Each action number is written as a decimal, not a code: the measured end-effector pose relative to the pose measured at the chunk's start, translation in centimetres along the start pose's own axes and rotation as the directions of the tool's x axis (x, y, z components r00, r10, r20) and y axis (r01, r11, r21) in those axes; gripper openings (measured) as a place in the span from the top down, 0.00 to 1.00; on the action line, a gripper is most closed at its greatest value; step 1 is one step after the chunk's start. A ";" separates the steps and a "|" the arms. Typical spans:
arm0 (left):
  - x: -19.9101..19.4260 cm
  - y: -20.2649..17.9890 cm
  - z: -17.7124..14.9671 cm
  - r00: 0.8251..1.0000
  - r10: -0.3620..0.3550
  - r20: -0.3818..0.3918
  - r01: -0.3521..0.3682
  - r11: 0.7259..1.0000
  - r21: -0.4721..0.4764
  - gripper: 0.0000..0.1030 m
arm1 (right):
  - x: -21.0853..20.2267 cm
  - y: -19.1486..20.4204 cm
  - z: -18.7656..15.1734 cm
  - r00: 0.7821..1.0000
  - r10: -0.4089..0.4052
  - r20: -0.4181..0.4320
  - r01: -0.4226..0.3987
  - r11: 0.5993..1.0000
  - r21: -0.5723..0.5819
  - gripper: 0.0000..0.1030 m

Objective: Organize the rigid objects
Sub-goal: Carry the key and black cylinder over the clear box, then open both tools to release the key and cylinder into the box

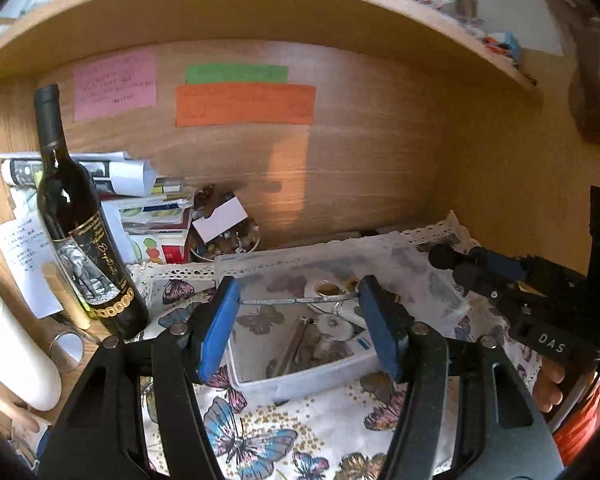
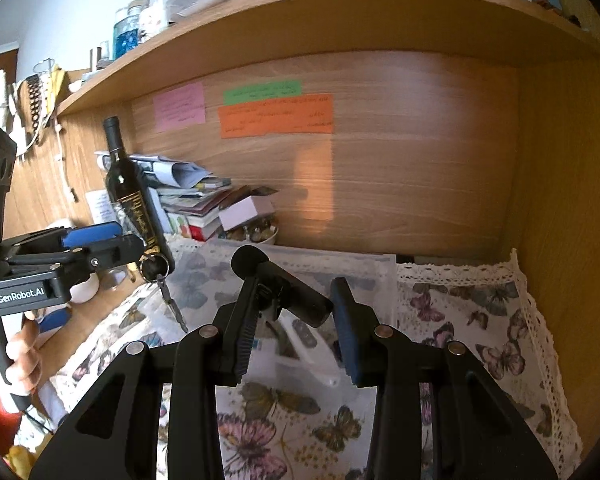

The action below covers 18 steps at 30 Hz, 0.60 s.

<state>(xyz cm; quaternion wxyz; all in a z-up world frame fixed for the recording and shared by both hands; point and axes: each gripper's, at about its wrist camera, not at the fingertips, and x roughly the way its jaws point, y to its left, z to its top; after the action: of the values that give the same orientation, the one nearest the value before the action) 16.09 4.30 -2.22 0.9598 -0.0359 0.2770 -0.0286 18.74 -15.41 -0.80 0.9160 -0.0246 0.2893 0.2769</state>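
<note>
Two grippers over a clear plastic box (image 1: 300, 376) on a butterfly cloth (image 1: 260, 432).
Left wrist view: left gripper (image 1: 298, 302) pinches a metal key ring (image 1: 296, 300) edge-on above the box. Right wrist view: right gripper (image 2: 296, 322) clamps a black cylinder (image 2: 284, 286) (tilted), also above it.

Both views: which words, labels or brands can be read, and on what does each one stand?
"DAS": on the right gripper body.
"GenRobot.AI": on the left gripper body.
Wine bottle label: gold script, too blurred to read.
Pink note, green note, orange note: handwriting too small to read.
</note>
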 end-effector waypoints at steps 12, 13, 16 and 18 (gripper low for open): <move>7.5 1.8 -2.4 0.986 0.025 -0.166 -0.029 0.999 -0.024 0.41 | 7.2 -0.7 -1.5 0.985 -0.020 -0.170 0.021 1.000 0.002 0.68; 8.0 1.7 -2.7 0.984 0.027 -0.178 -0.031 0.999 -0.017 0.41 | 7.6 -0.6 -1.6 0.983 -0.024 -0.183 0.024 1.000 -0.001 0.68; 8.8 1.5 -3.1 0.980 0.022 -0.196 -0.024 1.000 -0.005 0.41 | 8.7 -0.7 -2.0 0.975 -0.029 -0.218 0.028 1.000 -0.007 0.68; 8.9 1.2 -3.2 0.980 0.042 -0.194 -0.040 0.999 0.015 0.40 | 9.3 -0.6 -2.4 0.969 -0.034 -0.245 0.031 0.999 -0.016 0.68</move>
<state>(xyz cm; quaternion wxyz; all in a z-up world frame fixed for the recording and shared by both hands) 21.96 4.66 -9.74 0.9287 -0.0218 0.3700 -0.0138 24.10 -11.82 -7.91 0.8775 -0.0690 0.3981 0.2584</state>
